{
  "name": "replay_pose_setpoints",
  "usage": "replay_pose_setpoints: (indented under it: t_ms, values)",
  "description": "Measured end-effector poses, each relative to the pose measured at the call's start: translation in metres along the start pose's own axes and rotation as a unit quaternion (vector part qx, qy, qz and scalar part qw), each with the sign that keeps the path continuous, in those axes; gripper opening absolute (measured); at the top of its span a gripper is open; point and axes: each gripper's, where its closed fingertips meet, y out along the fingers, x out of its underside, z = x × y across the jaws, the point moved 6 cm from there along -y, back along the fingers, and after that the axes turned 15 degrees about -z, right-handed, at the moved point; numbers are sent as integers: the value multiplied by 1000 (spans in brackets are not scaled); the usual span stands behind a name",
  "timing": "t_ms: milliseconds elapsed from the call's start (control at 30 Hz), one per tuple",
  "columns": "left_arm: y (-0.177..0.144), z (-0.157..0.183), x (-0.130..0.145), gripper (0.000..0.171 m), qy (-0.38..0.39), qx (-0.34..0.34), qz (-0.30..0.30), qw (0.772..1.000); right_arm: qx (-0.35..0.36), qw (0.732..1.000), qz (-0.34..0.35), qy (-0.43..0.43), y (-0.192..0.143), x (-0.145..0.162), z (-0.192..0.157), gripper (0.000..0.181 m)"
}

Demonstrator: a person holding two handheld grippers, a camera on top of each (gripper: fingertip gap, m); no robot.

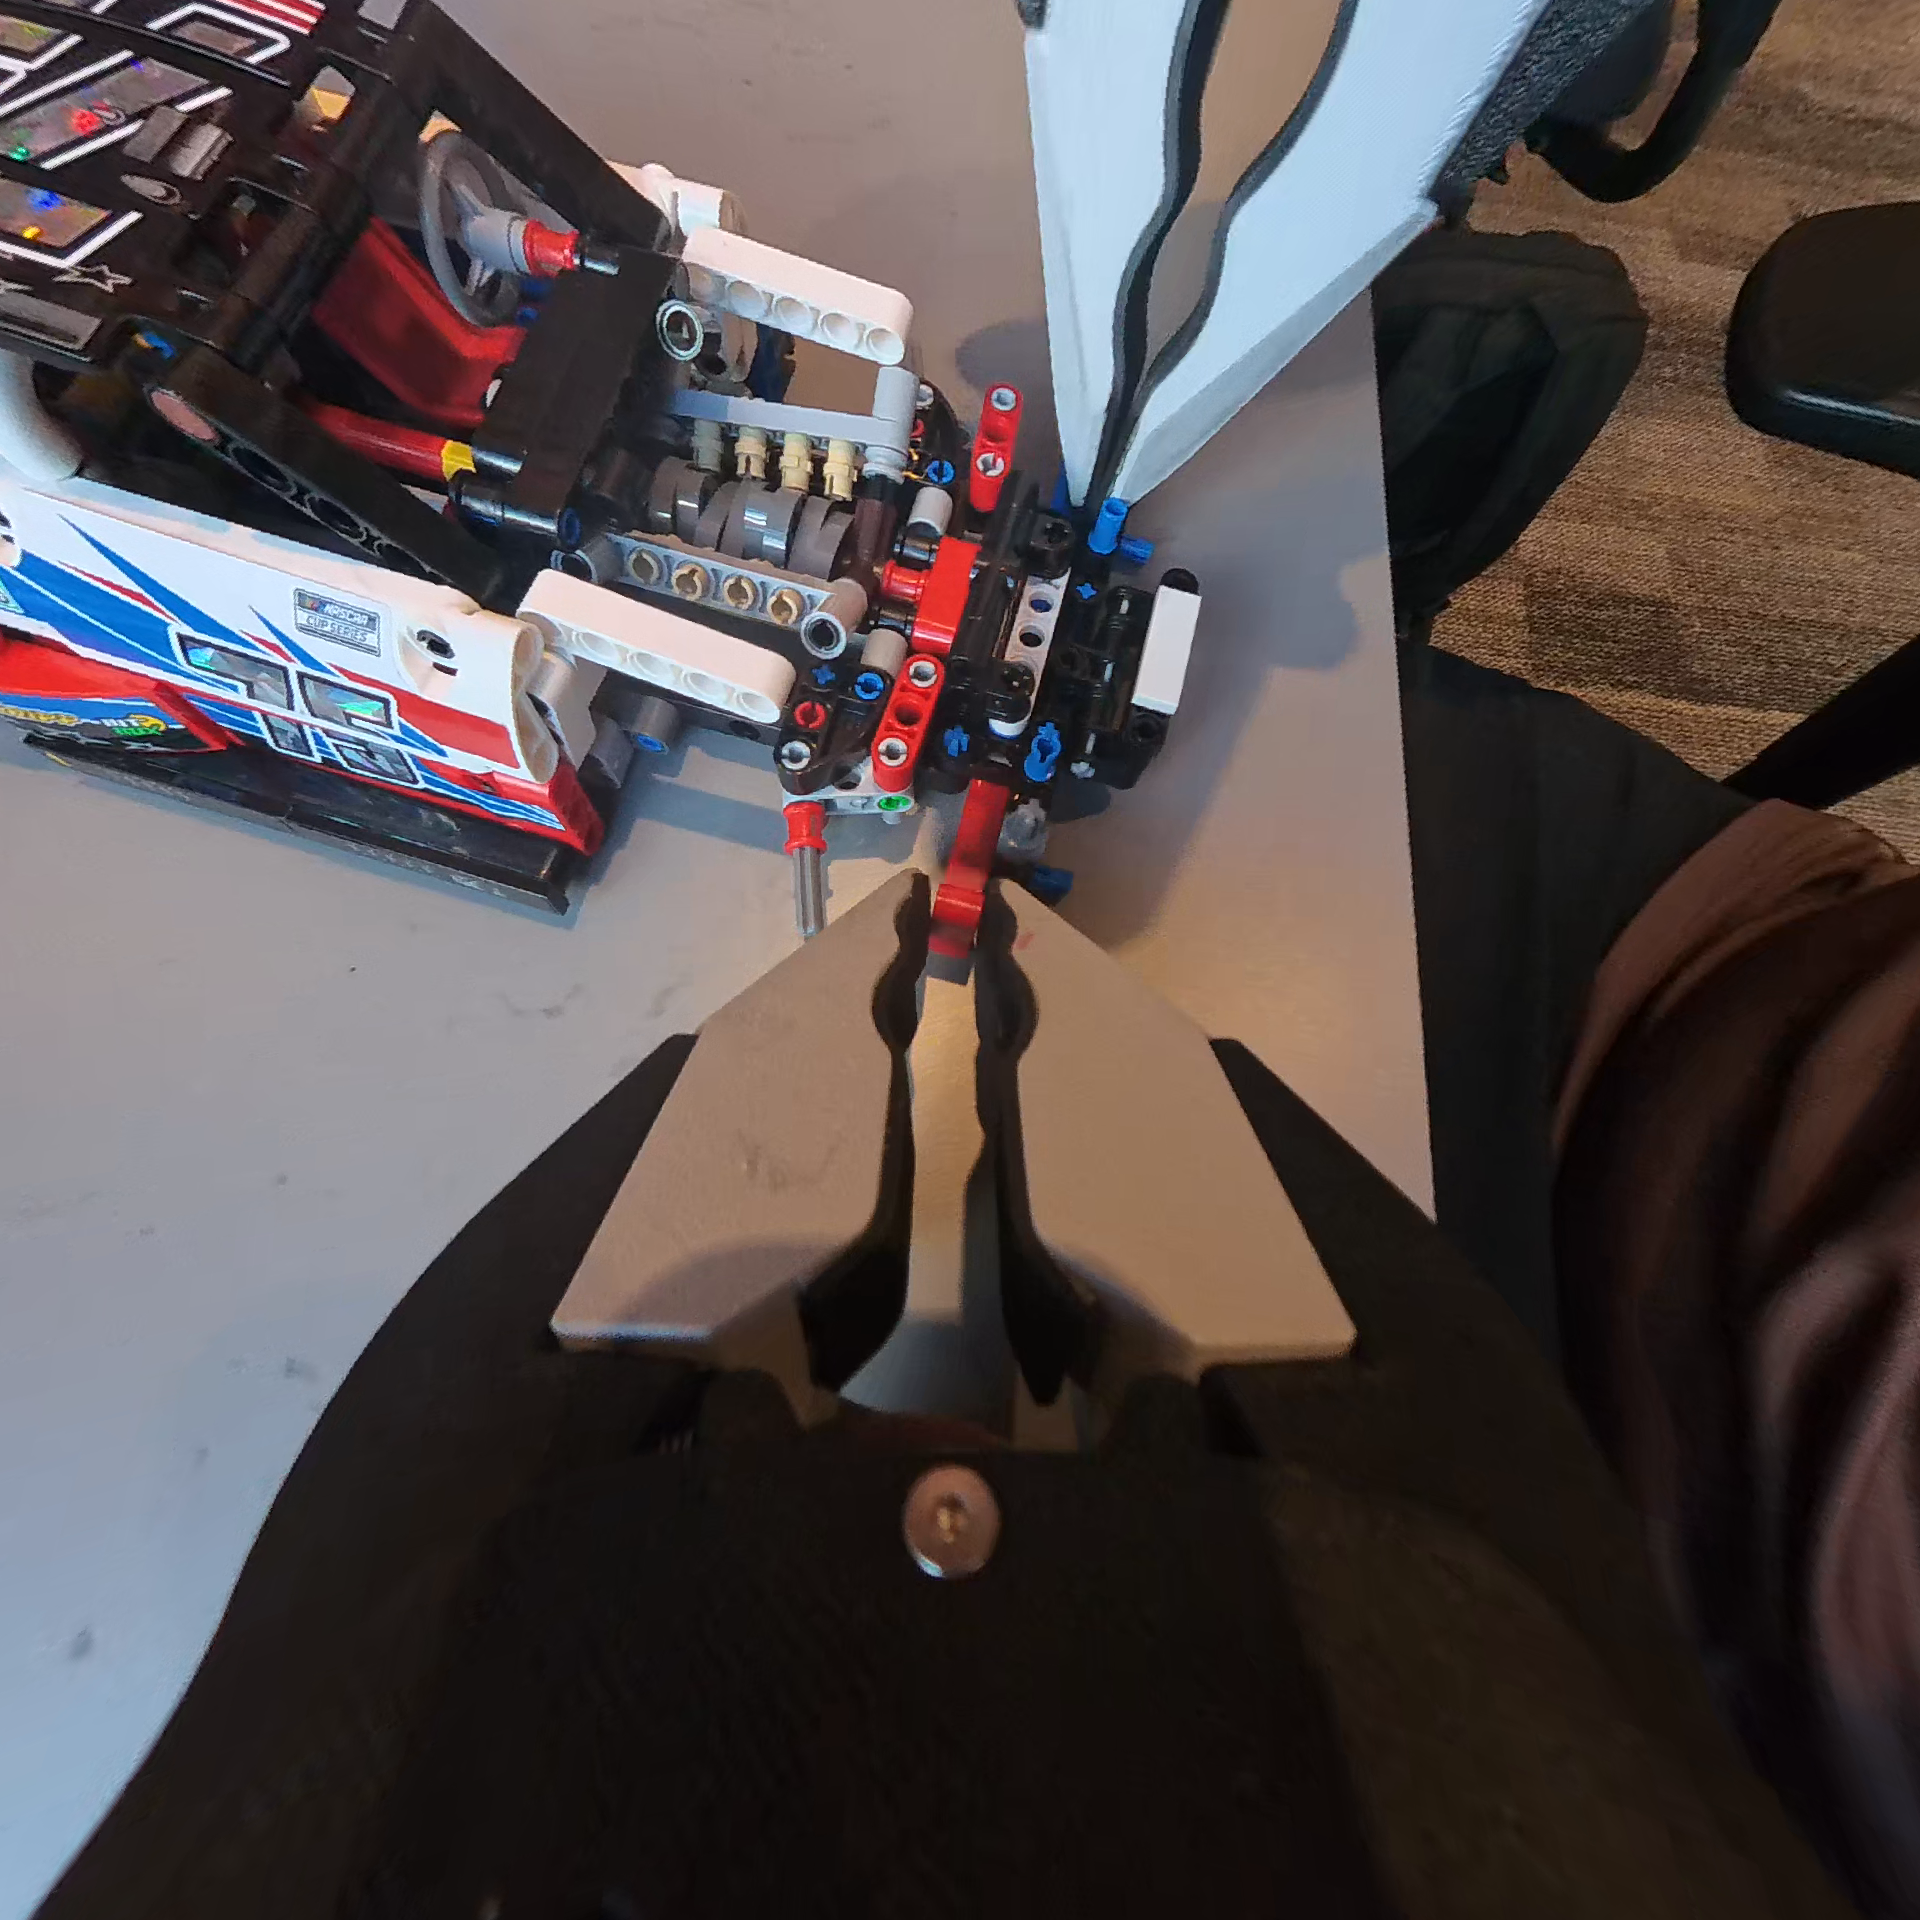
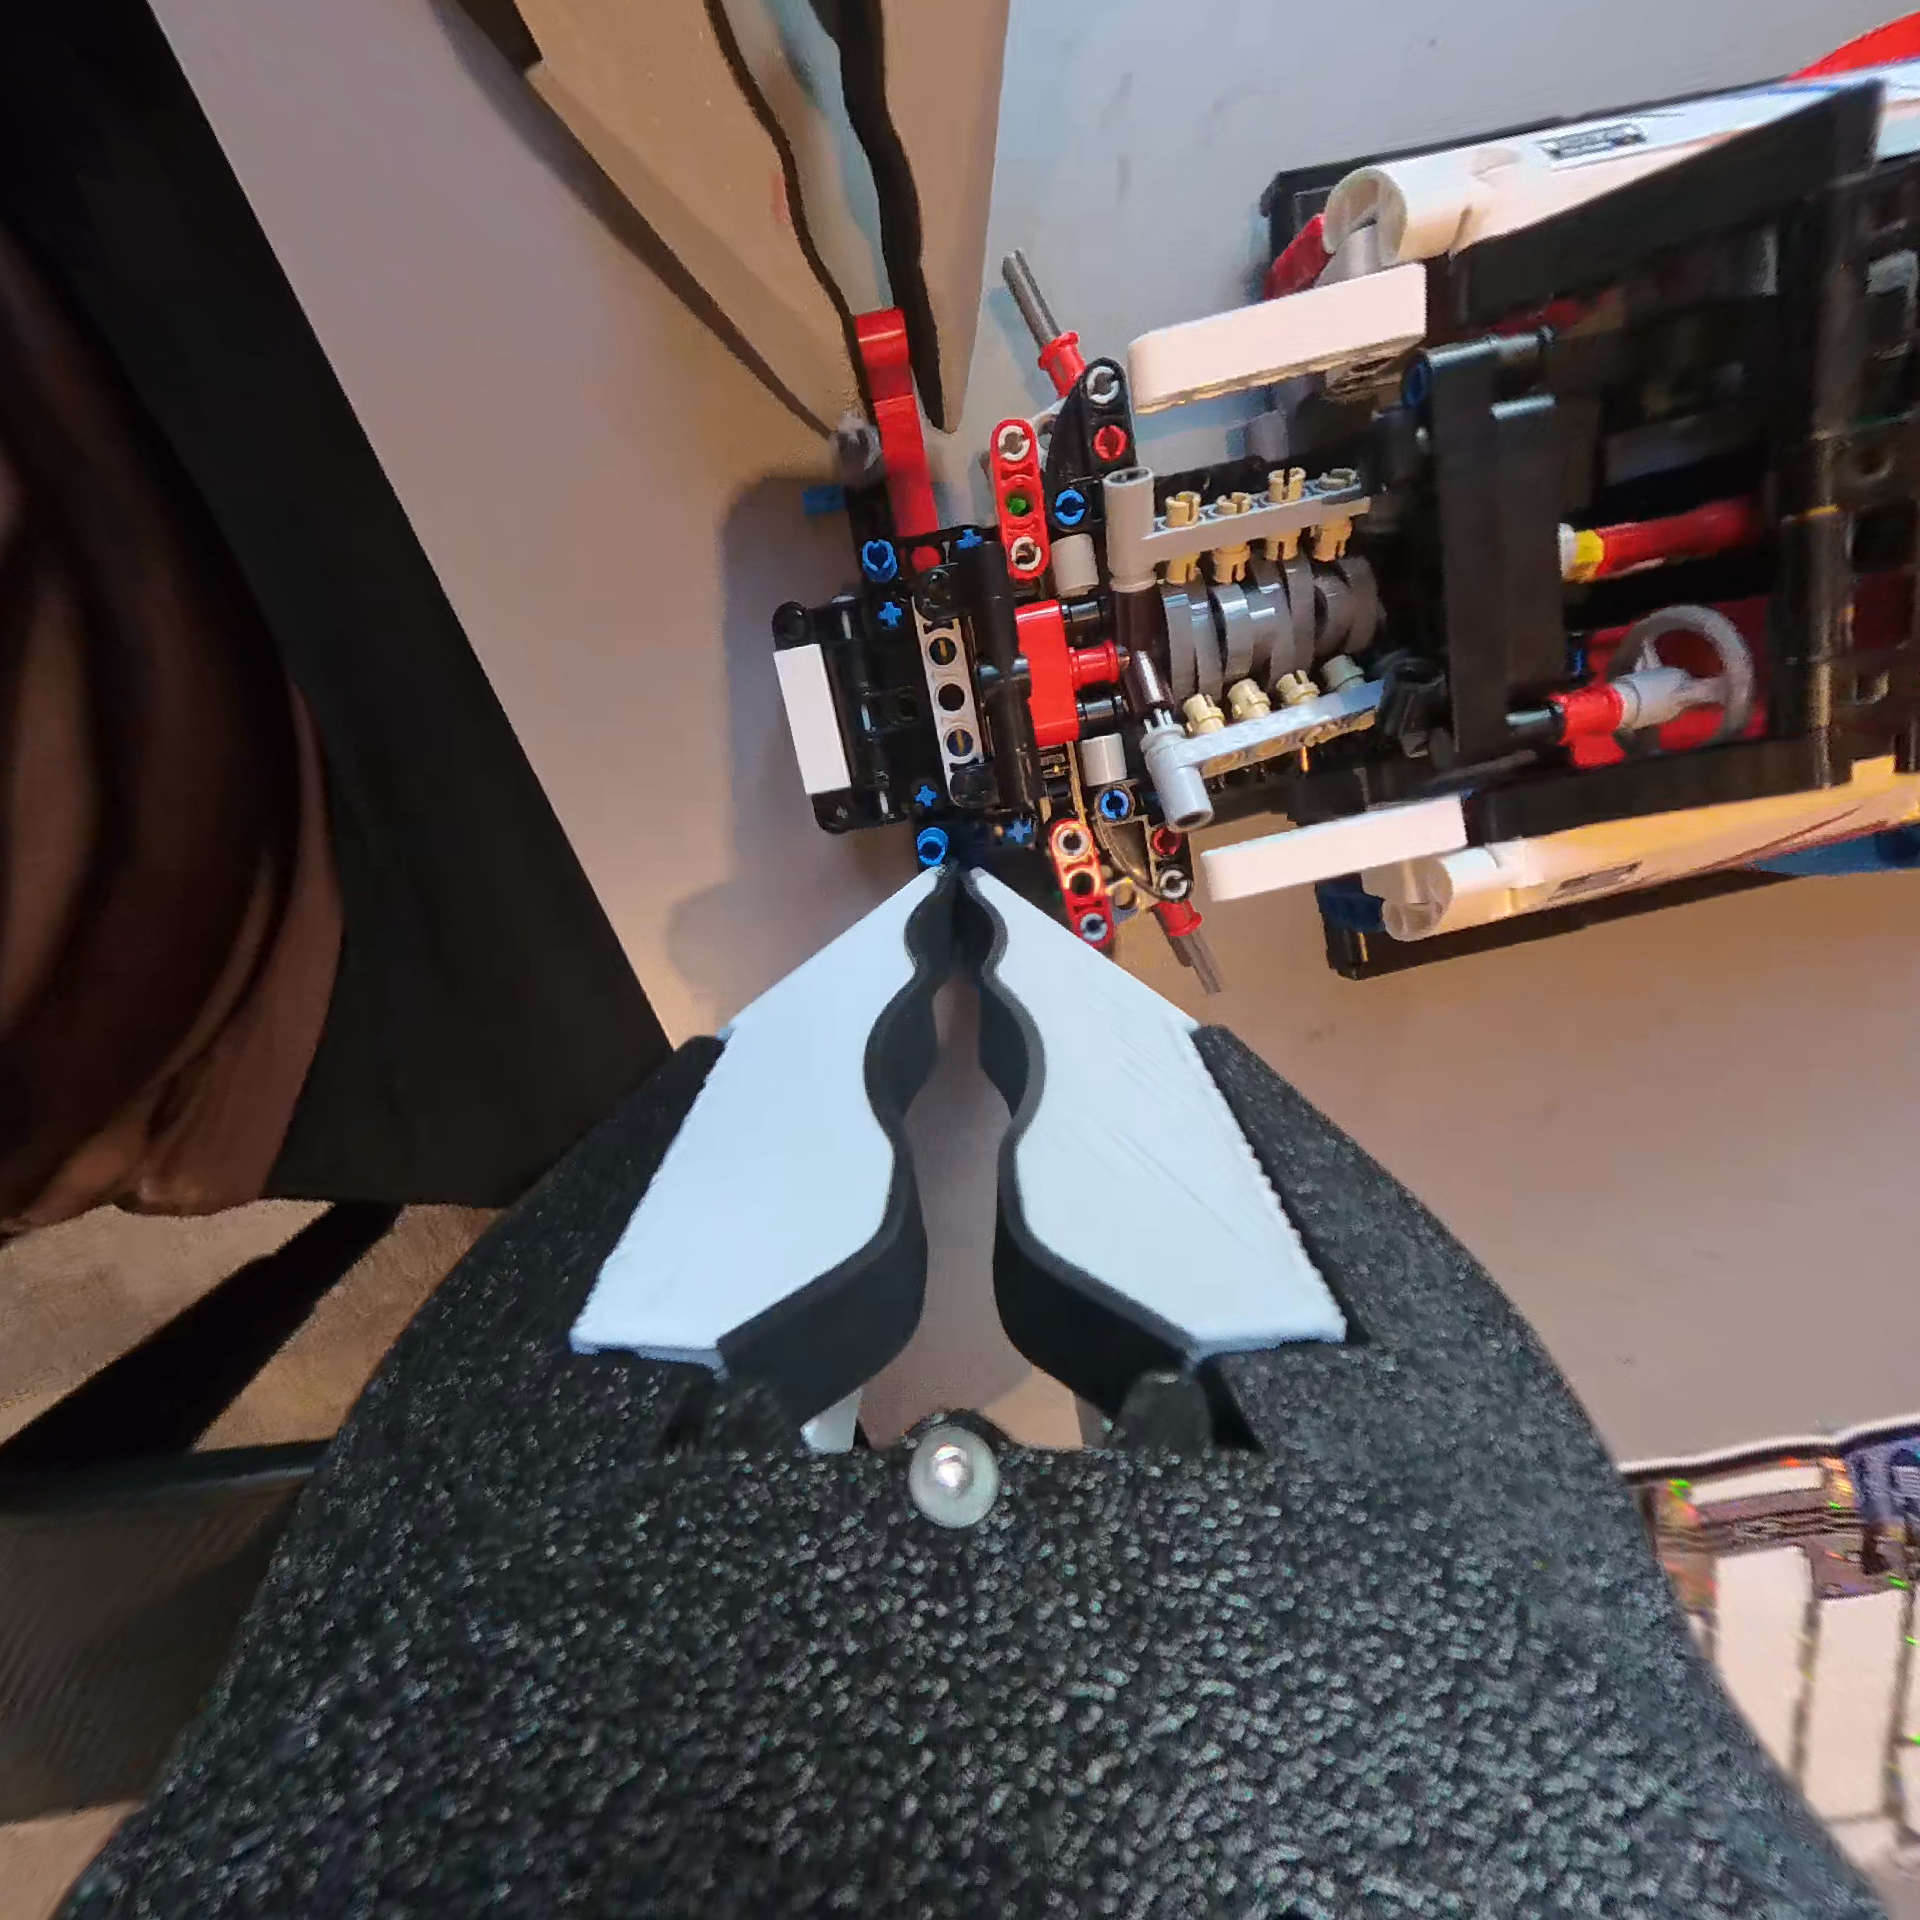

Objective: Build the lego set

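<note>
A Lego race car [image 1: 312,644] with white, red and blue sides lies on the grey table, its open engine bay and black front frame [image 1: 997,644] pointing at the table edge. My left gripper [image 1: 951,904] is shut on a red beam [image 1: 977,831] that sticks out of the front frame's near side. My right gripper [image 1: 1101,499], with white fingers, reaches in from the opposite side. In the right wrist view the right gripper [image 2: 954,881] is shut, tips against the frame [image 2: 883,717] beside a blue pin [image 2: 932,844]. The red beam [image 2: 899,436] and grey left fingers [image 2: 727,260] show beyond.
The table's edge [image 1: 1403,935] runs just behind the car's front. Past it are a person's dark-clothed lap [image 1: 1714,1143], a black chair [image 1: 1829,343] and carpet. A shiny stickered panel [image 2: 1766,1538] lies at the lower right of the right wrist view. One gripper's finger ends stand about 8 cm off the other's.
</note>
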Motion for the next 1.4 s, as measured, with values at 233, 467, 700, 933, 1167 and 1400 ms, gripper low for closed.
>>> replay_pose_setpoints:
  t_ms: [233,467,700,933,1167,1400]
  values:
    - [1,1,-1,7,4,1,0,1000,-12,997,57,47,-9,6,-1,0]
    - [1,1,-1,7,1,6,0,1000,31,998,51,31,-4,0,4,0]
    - [1,1,-1,7,-4,7,1,1000,39,997,57,34,-14,-3,12,0]
    - [1,1,-1,6,-6,8,1,1000,9,998,40,43,-4,-6,11,0]
    - [1,1,-1,7,-9,12,0,1000,-39,994,68,77,0,-2,15,0]
    - [1,2,-1,7,-9,16,0,1000,43,992,101,69,-4,8,4,0]
